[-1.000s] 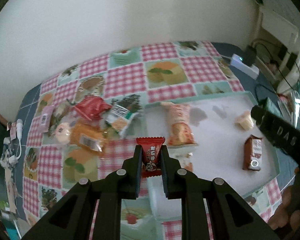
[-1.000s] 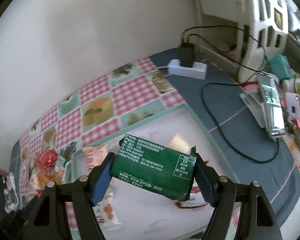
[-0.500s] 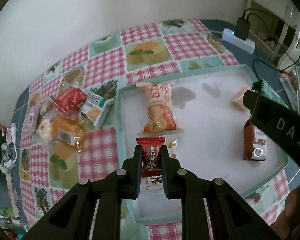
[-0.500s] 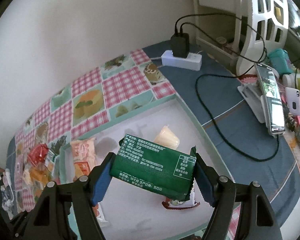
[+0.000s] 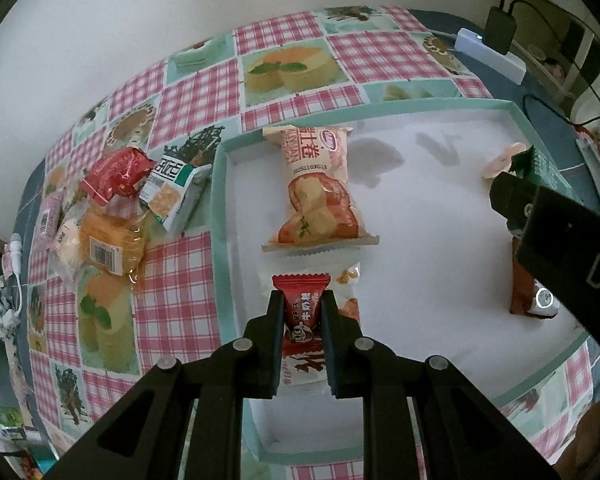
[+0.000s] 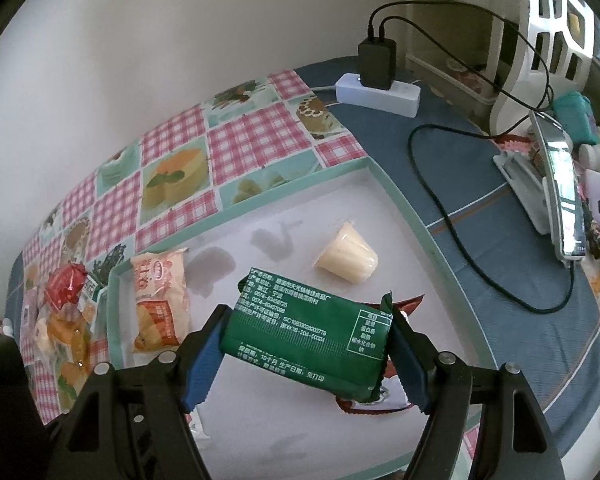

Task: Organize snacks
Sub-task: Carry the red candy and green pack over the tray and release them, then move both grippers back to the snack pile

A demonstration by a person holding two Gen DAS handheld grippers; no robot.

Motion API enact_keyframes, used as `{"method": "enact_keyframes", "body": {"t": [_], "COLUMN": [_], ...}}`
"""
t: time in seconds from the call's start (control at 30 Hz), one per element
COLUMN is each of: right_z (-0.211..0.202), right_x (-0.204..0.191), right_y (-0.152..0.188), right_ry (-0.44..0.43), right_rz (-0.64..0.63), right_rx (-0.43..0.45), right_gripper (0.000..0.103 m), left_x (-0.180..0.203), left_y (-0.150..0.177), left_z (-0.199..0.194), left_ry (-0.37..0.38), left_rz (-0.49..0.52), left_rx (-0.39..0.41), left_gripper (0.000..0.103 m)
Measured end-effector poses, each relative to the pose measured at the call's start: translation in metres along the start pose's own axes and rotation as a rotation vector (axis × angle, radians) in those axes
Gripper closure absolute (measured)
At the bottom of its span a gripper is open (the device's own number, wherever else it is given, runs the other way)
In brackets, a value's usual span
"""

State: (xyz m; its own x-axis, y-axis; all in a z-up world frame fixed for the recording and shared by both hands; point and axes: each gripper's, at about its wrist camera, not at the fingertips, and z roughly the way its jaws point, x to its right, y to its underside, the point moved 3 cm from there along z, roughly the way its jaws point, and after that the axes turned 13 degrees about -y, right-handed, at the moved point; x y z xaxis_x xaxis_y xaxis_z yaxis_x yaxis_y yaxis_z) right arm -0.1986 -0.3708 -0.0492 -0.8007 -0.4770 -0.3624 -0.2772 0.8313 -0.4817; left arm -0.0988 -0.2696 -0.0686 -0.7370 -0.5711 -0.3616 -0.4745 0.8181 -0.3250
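My left gripper (image 5: 302,320) is shut on a small red candy packet (image 5: 302,304) and holds it above the near left part of the white tray (image 5: 220,208). My right gripper (image 6: 310,344) is shut on a green snack pack (image 6: 308,338) above the tray (image 6: 404,204); it also shows in the left wrist view (image 5: 540,168). In the tray lie an orange snack bag (image 5: 320,188), a pale jelly cup (image 6: 348,258) and a brown packet (image 5: 528,292). A white packet (image 5: 340,280) lies under the left gripper.
A pile of loose snacks (image 5: 112,204) lies on the checked cloth left of the tray. A power strip with a charger (image 6: 376,84) and cables (image 6: 452,216) lie on the blue surface to the right, with a phone stand (image 6: 556,184) beyond.
Both grippers have moved right and forward over the tray, each still holding its packet. The snack pile has slid toward the left of the views.
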Motion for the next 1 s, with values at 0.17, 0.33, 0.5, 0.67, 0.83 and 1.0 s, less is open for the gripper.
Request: {"method": "enact_keyframes", "body": {"t": [0.17, 0.33, 0.5, 0.67, 0.83, 1.0], "right_z": [0.0, -0.001, -0.002, 0.0, 0.002, 0.004], "right_x": [-0.001, -0.002, -0.002, -0.001, -0.002, -0.002], "right_y": [-0.001, -0.001, -0.001, -0.002, -0.002, 0.0], "right_ry": [-0.004, -0.01, -0.015, -0.017, -0.023, -0.042], "right_rz": [-0.002, -0.008, -0.011, -0.007, -0.001, 0.0], "right_rx": [-0.001, 0.0, -0.001, -0.009, -0.013, -0.011], "right_gripper": [0.025, 0.025, 0.025, 0.025, 0.024, 0.008], "left_x": [0.001, 0.001, -0.001, -0.005, -0.014, -0.026], "left_y": [-0.001, -0.002, -0.002, -0.002, -0.002, -0.002], "left_z": [-0.001, -0.001, 0.001, 0.004, 0.009, 0.014], "left_ry": [0.002, 0.003, 0.015, 0.011, -0.011, -0.035], "left_rz": [0.002, 0.003, -0.017, -0.036, -0.067, -0.112], "left_rx": [0.004, 0.006, -0.017, -0.027, -0.049, -0.066], "left_gripper": [0.084, 0.084, 0.058, 0.05, 0.035, 0.025]}}
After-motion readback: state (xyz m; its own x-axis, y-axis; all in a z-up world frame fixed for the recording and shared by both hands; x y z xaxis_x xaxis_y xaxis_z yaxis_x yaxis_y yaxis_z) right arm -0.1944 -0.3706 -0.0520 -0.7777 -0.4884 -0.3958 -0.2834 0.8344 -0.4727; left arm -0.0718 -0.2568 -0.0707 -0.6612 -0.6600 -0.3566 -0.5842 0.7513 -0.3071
